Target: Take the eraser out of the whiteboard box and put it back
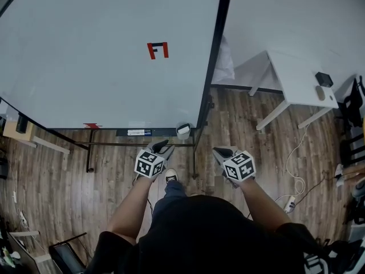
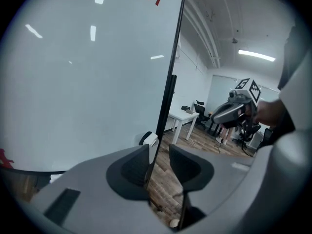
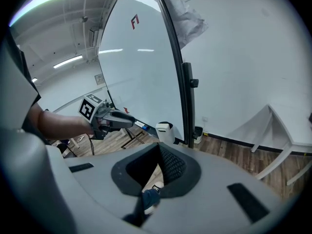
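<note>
White box [image 1: 183, 131]: fixed on the tray at the lower right corner of the whiteboard [image 1: 102, 67], beside the black frame post; lies just ahead of the left gripper [image 1: 163, 147] and ahead and to the left of the right gripper [image 1: 221, 152], touched by neither. A dark shape sits in its open top; too small to tell whether that is the eraser

Left gripper: held in the person's left hand and pointing towards the board's lower edge. Its own view shows the two jaws spread with a clear gap; only the board's edge post and the floor [image 1: 114, 181] show through it. The box [image 2: 150, 140] stands just beyond the left jaw's tip

Right gripper: held level with the left one and well apart from it, angled downward. Its own view shows the jaw tips pressed together with nothing pinched; a shoe [image 3: 155, 187] and trouser leg show below them. The box [image 3: 165, 131] stands beyond the tips, slightly right of them

Markers [image 1: 140, 132]: a short row on the tray, ahead of the left gripper and left of the box

Red and black mark [image 1: 158, 50]: on the board face, far ahead of both grippers

White desk [image 1: 296, 76]: beyond the board, ahead and to the right of the right gripper, with small dark items on it

Wood-plank floor: beneath everything
</note>
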Demonstrator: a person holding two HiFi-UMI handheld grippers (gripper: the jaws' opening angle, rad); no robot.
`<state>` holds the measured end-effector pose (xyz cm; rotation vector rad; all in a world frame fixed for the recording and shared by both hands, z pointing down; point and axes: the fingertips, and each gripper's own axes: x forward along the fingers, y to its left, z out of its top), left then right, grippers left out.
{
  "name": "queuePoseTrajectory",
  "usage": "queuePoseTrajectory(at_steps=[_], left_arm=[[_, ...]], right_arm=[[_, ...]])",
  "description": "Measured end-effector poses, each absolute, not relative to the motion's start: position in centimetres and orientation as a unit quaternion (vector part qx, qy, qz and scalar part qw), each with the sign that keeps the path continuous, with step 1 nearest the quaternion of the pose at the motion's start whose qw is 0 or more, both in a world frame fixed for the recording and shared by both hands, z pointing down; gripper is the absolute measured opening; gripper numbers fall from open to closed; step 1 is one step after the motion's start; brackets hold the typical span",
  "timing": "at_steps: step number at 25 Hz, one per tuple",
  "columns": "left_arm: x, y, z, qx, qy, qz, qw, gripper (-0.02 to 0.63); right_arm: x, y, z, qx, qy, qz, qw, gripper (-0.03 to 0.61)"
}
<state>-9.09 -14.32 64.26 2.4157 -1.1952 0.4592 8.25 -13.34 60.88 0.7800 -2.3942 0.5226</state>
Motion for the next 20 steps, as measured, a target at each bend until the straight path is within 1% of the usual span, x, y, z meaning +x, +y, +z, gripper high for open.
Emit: queuePoseTrajectory(at_steps=[9,15,20], left_arm=[[-9.4,-12.2,64.0,0.861,-0.438,0.167,0.197,0.115],[-9.4,-11.0,64.0,0.86,-0.438,0.17,0.197,0.094],[-9.4,-10.3,63.3,0.861,-0.445,0.166,0.182,0.074]], right_arm=[[10.6,-14.3,58.9,0.323,-0.891,0.193,0.253,-0.005],[11.1,-13.6,59.0,0.324,-0.891,0.188,0.258,-0.005],[11.0,-12.9,59.2,0.319,-0.893,0.185,0.259,-0.005]])
